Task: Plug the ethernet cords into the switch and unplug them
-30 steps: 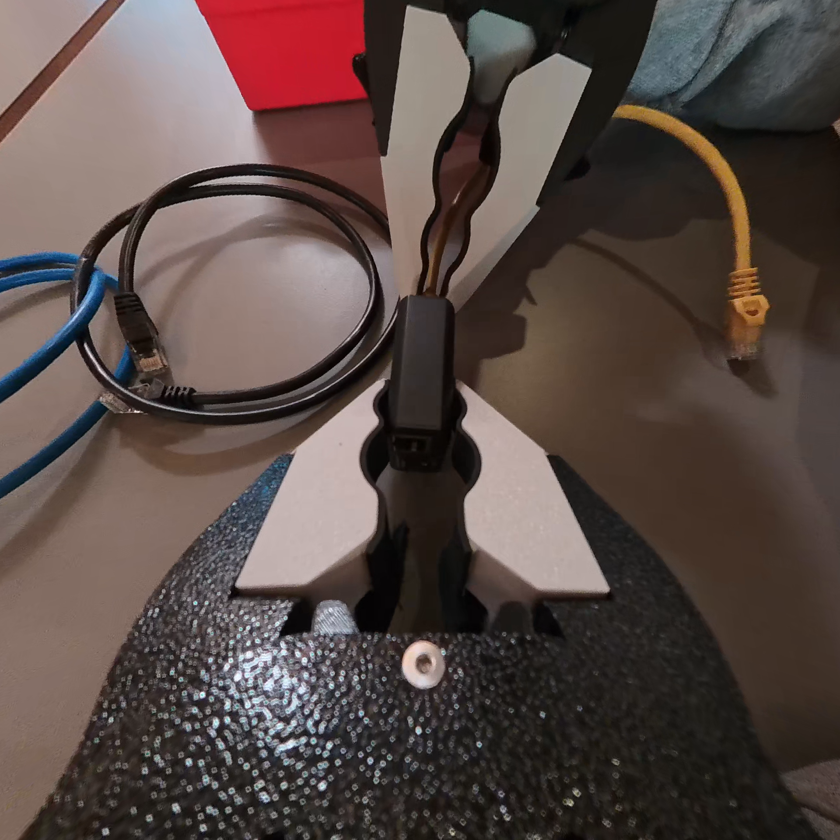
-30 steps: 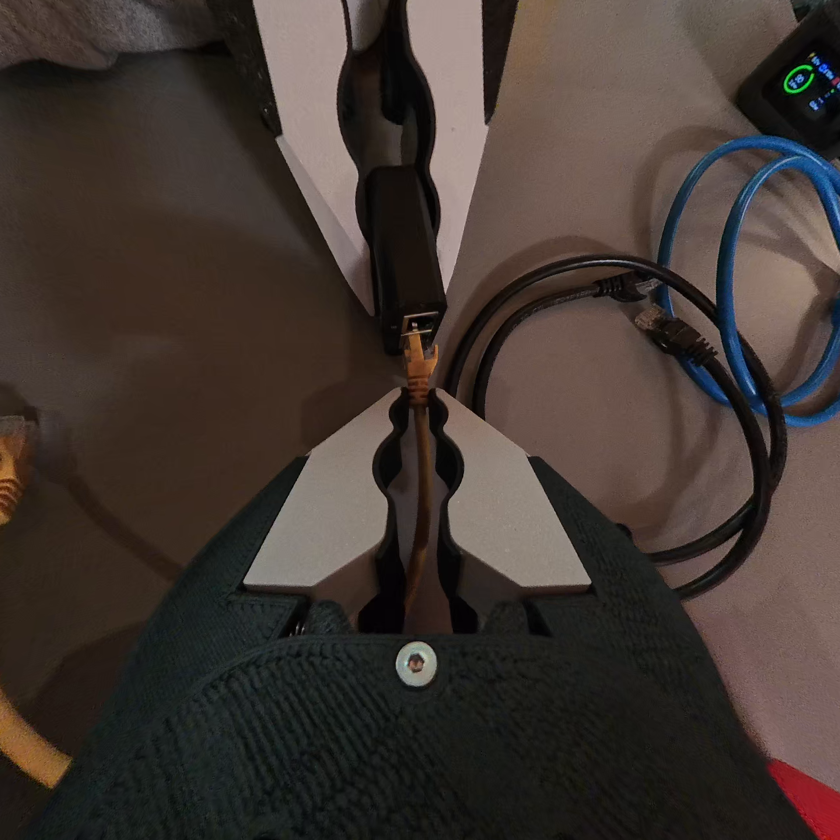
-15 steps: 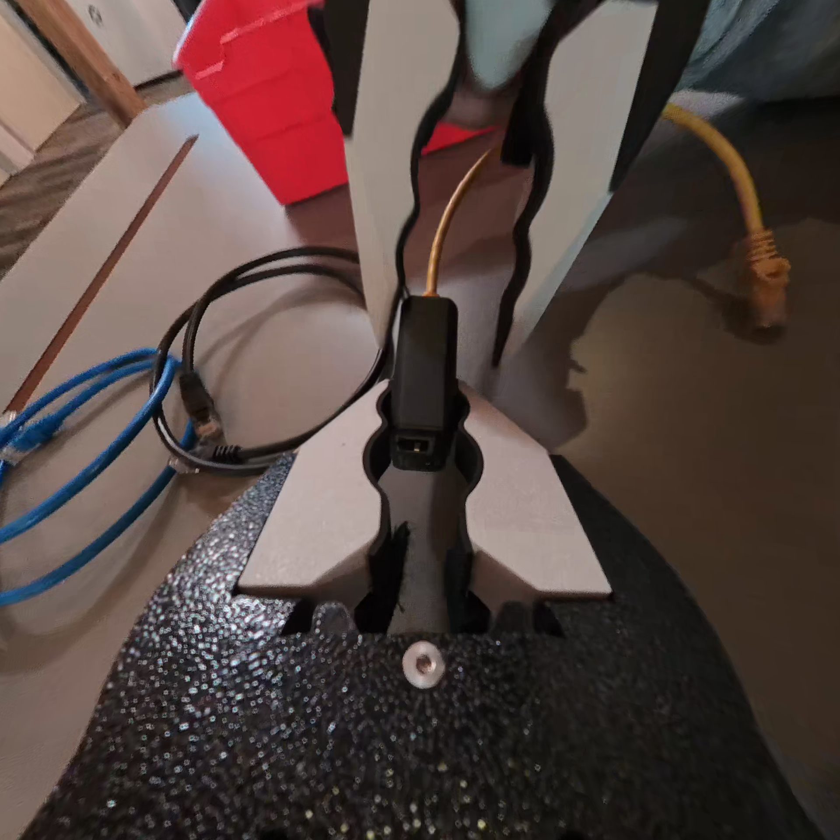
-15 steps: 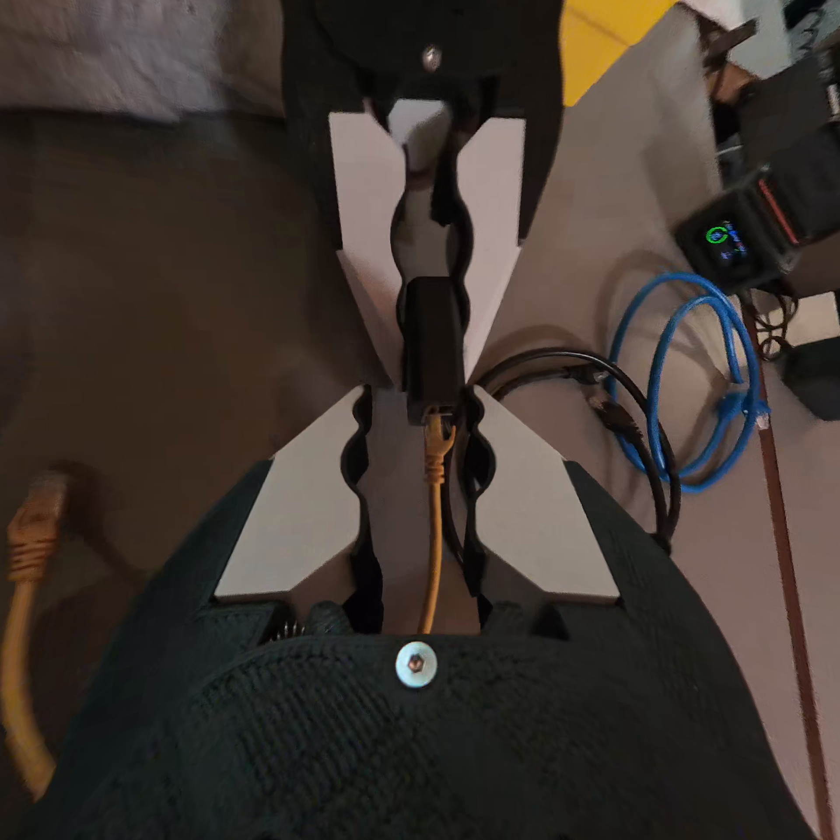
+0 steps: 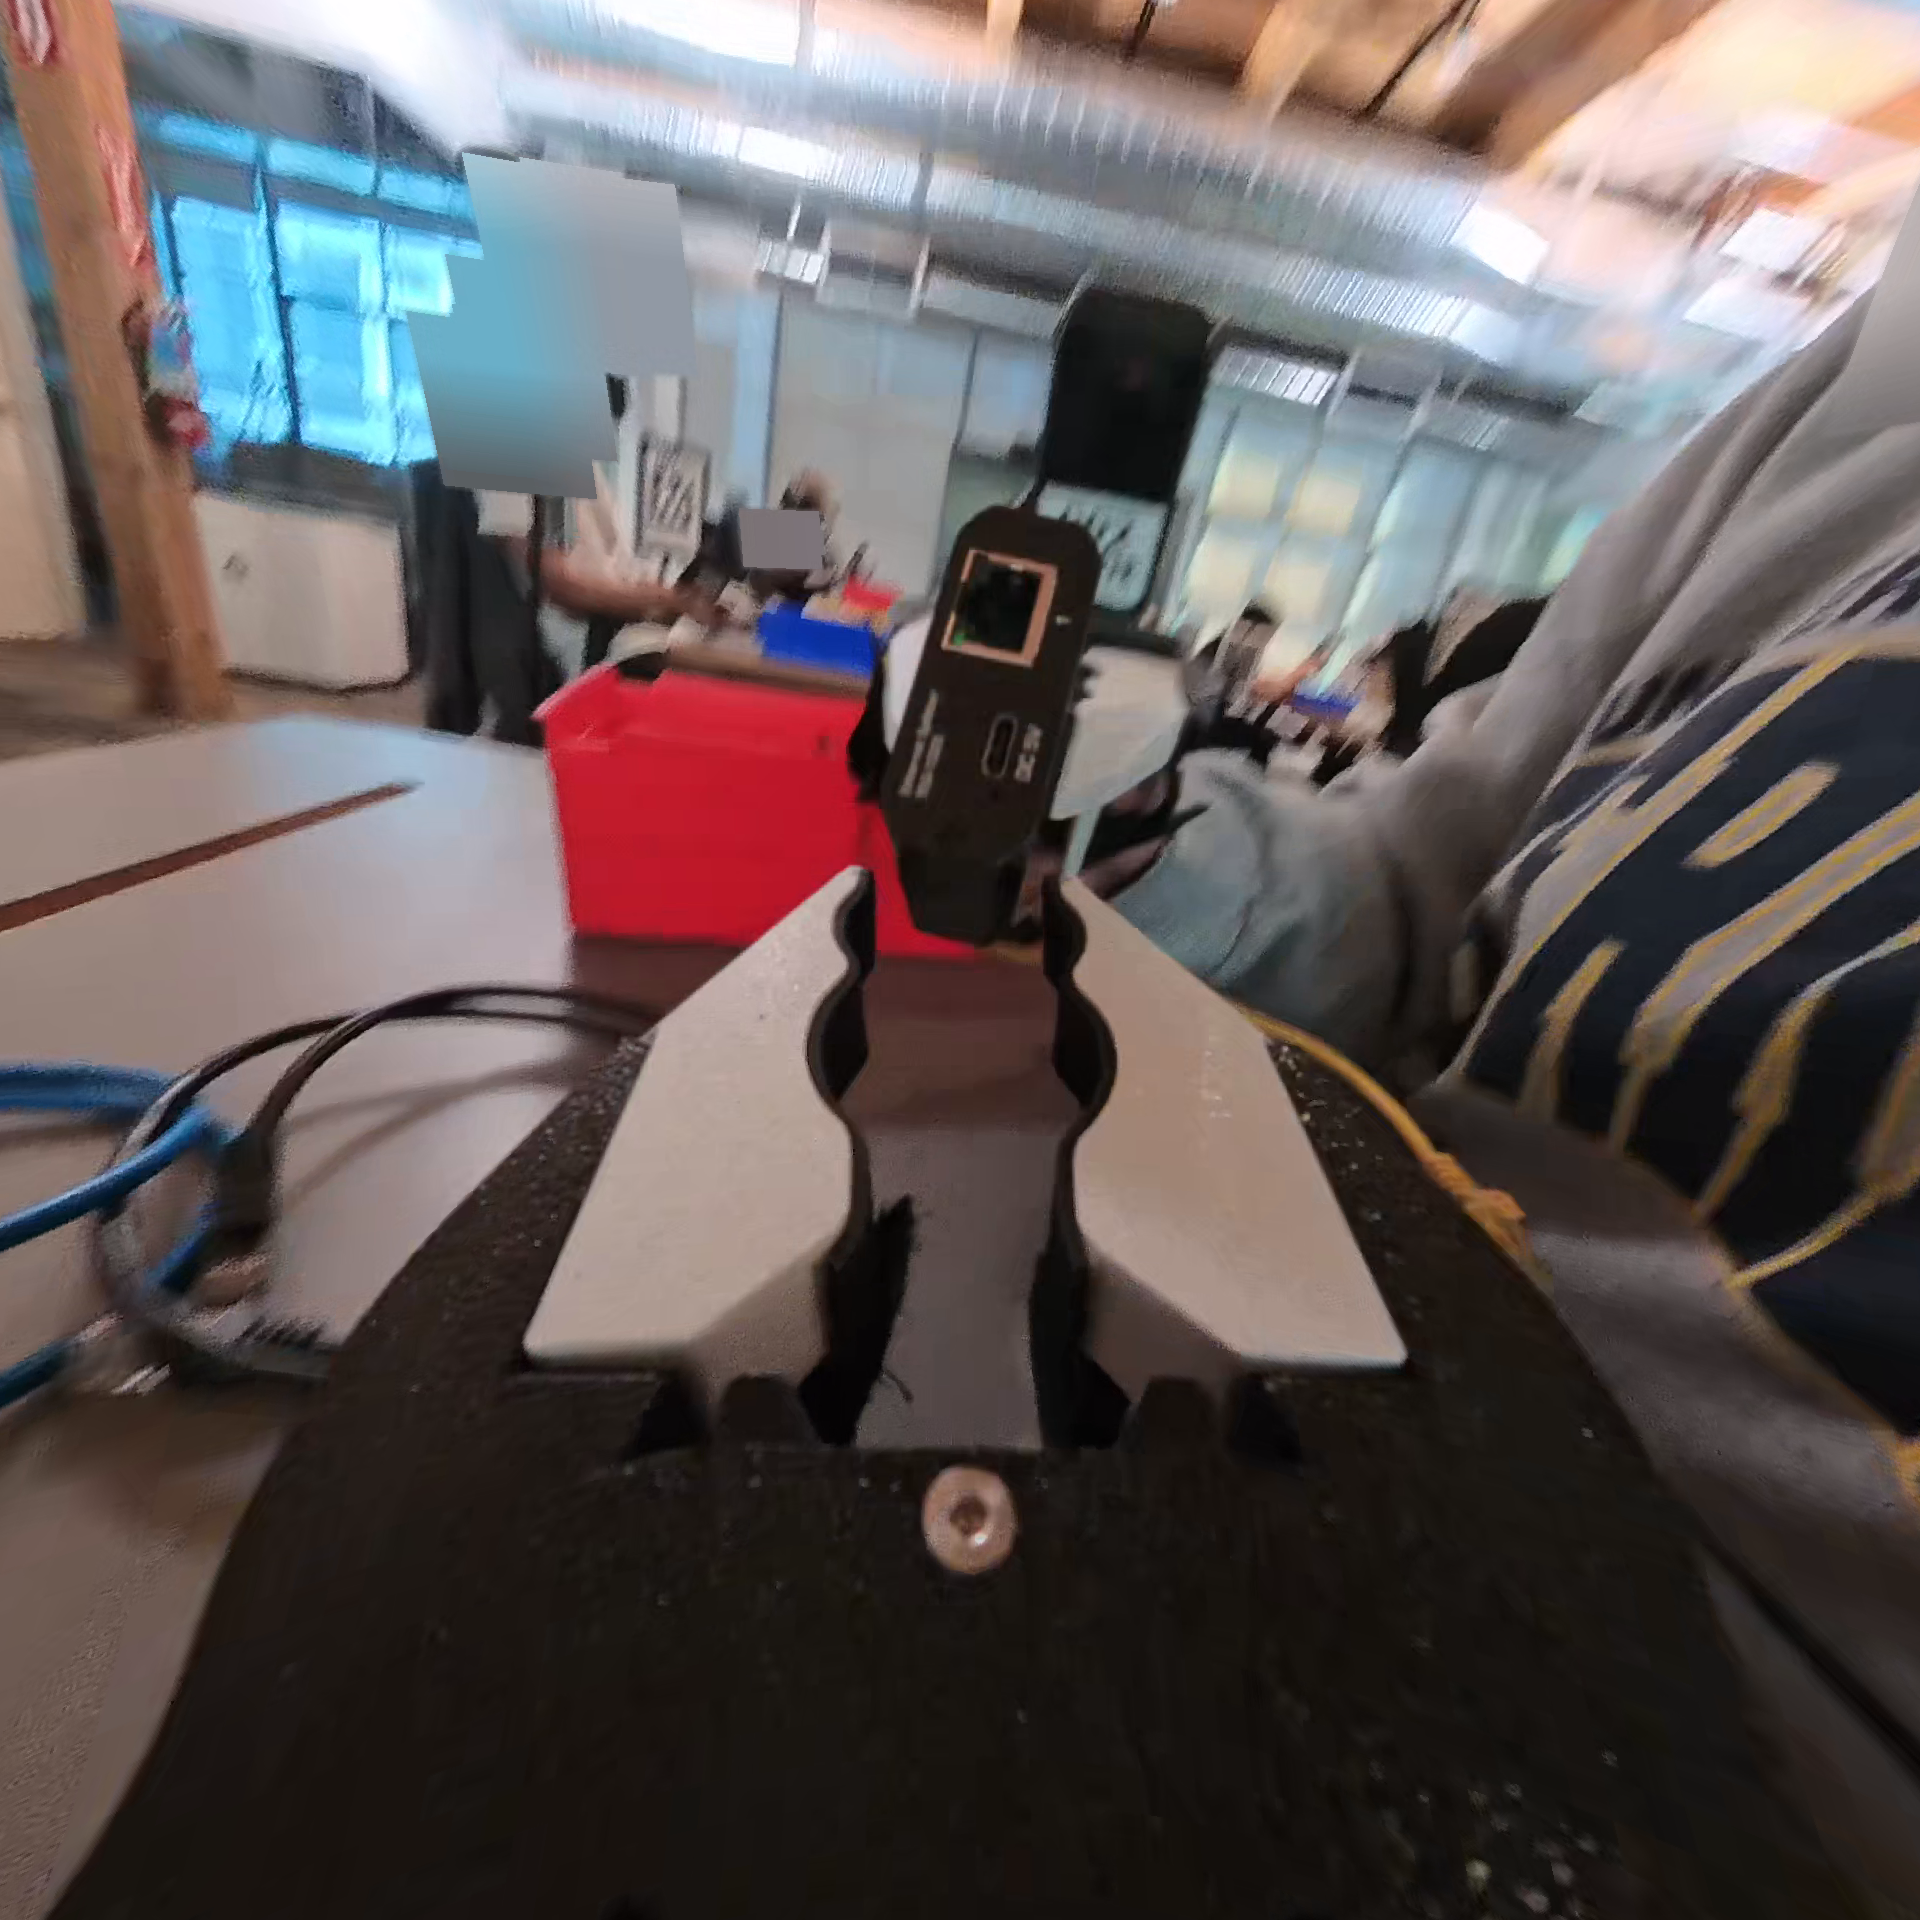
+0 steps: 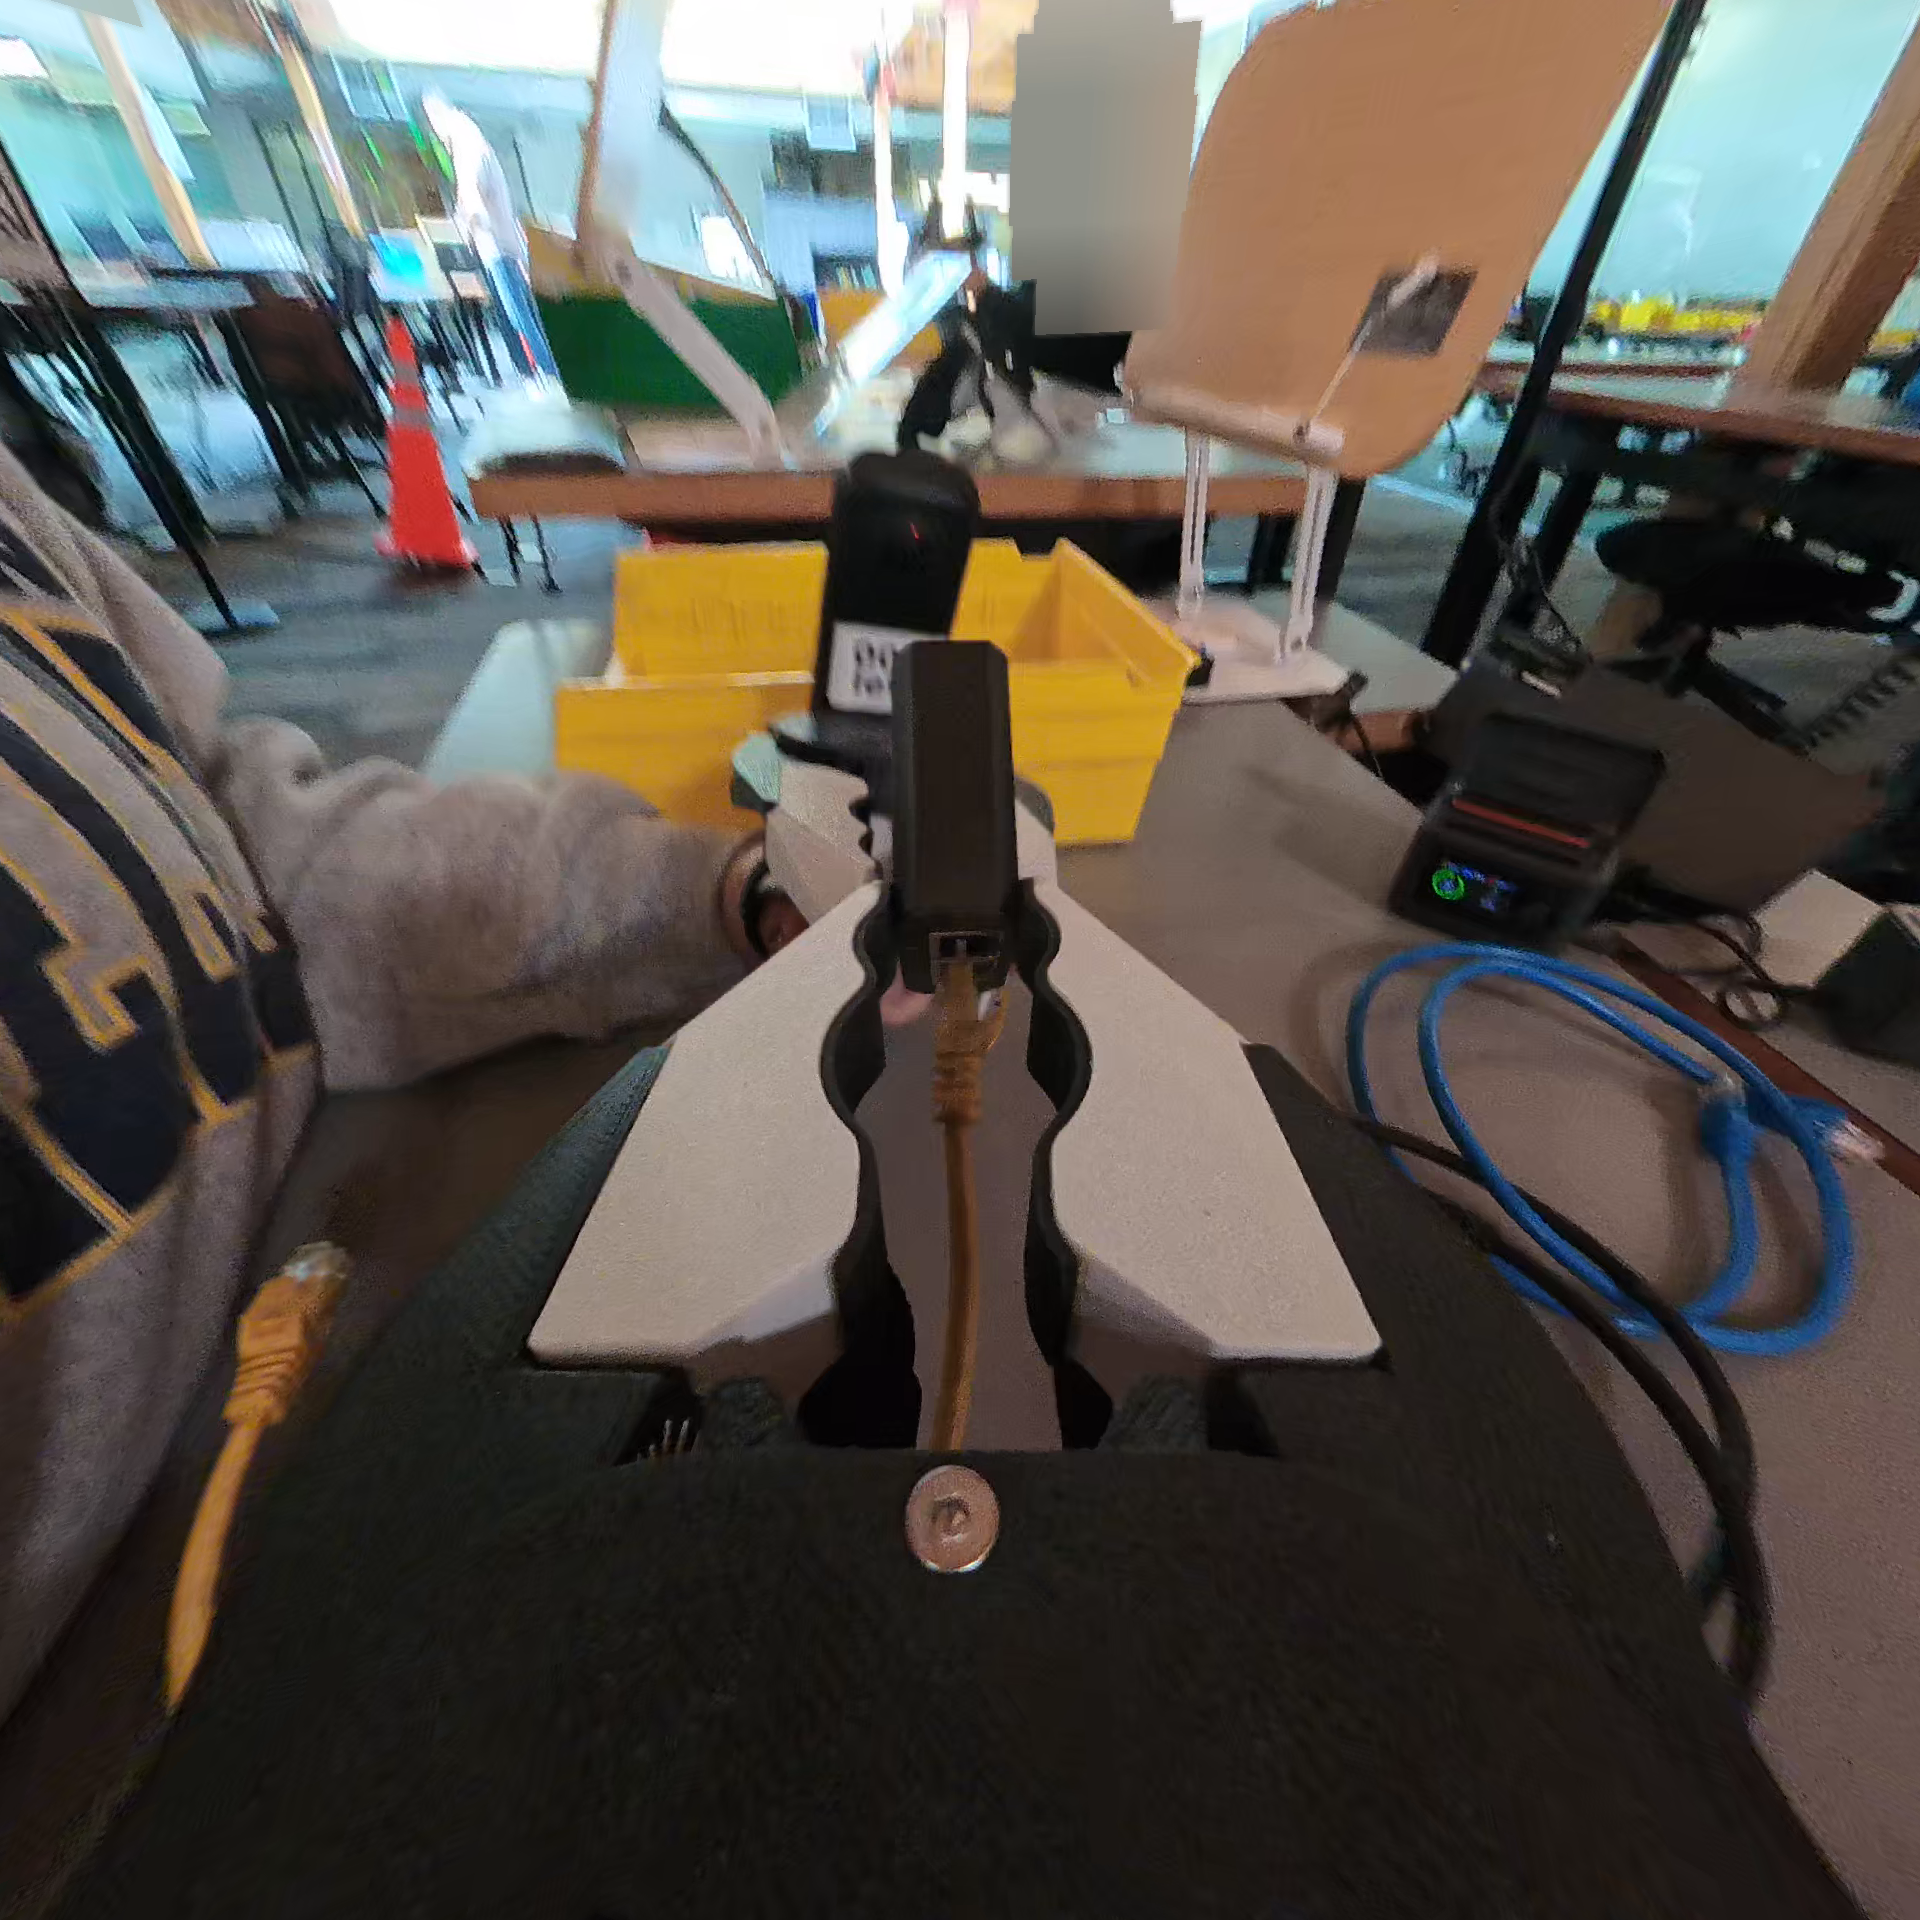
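The switch [image 5: 987, 727] is seen just beyond the tips of the left hand-held gripper [image 5: 956, 894], tilted upward, with an empty network port turned toward that camera. The left hand-held gripper is spread to roughly the width of the switch, and nothing is seen clamped between its fingers [image 5: 727, 1143]; a sliver of background shows between the left fingertip and the switch body.

In the right wrist view, the near end of the switch is seated between the tips of the right hand-held gripper [image 6: 956, 914], whose fingers [image 6: 1174, 1174] are drawn in against its sides, so it appears to be gripped there. The yellow ethernet cord [image 6: 961, 1226] is plugged into the port at that near end and is led straight back through the gap between the right fingers. Its other plug [image 6: 281, 1340] is seen loose to the left of the right hand-held gripper, close to a person's grey sleeve [image 6: 468, 914].

A blue ethernet cord [image 6: 1621, 1164] and a black ethernet cord [image 6: 1683, 1382] are coiled on the surface [image 5: 260, 935] to the right of the right hand-held gripper, both unplugged. A red bin [image 5: 707, 810] is set ahead of the left hand-held gripper, a yellow bin [image 6: 1091, 707] ahead of the right one. A small black device with a lit screen [image 6: 1507, 862] is placed ahead and to the right.
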Demonstrator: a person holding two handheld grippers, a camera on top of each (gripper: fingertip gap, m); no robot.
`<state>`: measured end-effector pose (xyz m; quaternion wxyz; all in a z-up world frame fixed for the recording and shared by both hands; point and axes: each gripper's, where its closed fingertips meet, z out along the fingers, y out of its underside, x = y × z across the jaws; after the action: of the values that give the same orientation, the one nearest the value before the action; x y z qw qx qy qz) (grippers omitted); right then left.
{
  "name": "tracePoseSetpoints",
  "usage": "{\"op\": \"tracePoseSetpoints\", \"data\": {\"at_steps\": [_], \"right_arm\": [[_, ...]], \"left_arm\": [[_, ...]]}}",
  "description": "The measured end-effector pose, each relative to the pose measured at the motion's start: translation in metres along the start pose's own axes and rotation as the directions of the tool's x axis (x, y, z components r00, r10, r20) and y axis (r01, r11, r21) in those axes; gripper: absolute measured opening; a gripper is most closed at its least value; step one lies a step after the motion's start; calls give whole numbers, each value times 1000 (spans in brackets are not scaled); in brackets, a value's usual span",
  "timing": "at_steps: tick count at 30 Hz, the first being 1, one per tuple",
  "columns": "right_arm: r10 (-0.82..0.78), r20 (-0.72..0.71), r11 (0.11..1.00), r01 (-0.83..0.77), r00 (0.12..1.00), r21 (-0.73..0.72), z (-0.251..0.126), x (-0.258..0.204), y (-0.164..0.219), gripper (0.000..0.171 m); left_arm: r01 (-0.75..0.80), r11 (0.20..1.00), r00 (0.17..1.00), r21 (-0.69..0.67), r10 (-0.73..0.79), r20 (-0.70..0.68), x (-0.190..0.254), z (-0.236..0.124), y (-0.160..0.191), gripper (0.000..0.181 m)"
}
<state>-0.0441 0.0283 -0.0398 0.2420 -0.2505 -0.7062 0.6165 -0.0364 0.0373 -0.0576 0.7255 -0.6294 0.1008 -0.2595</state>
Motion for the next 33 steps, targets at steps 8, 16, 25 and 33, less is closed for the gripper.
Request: {"op": "tracePoseSetpoints", "data": {"at_steps": [8, 16, 25, 33], "right_arm": [[54, 58, 988, -62, 997, 139, -8, -7, -18, 21], [89, 85, 990, -98, 992, 102, -9, -9, -9, 22], [62, -39, 996, -60, 997, 59, -19, 8, -10, 34], [62, -52, 998, -61, 997, 15, -18, 6, -19, 42]], "left_arm": [[130, 973, 981, 191, -97, -169, 21, 9, -25, 32], [-30, 982, 997, 185, 43, -66, 18, 4, -28, 21], [-62, 990, 998, 123, 58, 32, 1, 1, -20, 22], [172, 922, 977, 345, -116, -177, 13, -11, -49, 21]]}}
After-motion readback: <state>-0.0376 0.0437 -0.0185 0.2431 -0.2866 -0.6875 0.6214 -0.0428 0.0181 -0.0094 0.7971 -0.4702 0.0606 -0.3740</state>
